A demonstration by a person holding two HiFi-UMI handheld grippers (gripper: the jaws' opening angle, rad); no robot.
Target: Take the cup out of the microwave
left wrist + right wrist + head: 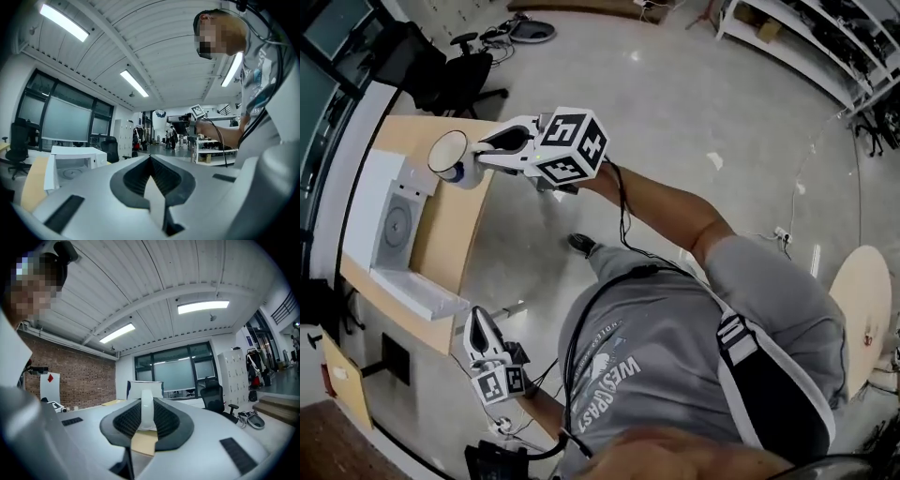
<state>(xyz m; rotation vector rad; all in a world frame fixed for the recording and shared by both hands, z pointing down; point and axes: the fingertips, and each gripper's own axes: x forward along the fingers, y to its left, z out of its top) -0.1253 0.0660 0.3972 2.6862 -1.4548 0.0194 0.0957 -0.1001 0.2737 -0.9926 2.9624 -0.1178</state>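
The cup is being held by its handle in the right gripper, outside the microwave, above the far end of the table. It should be kept level and lowered softly. The left gripper is hanging shut and empty near the table's near edge.

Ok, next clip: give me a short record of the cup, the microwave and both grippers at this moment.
microwave: white microwave on the wooden table, door open, no cup inside
cup: white cup, outside the microwave, held upright above the table
right gripper: right gripper shut on the cup's handle
left gripper: left gripper has its jaws together with nothing between them, low by the table's near edge
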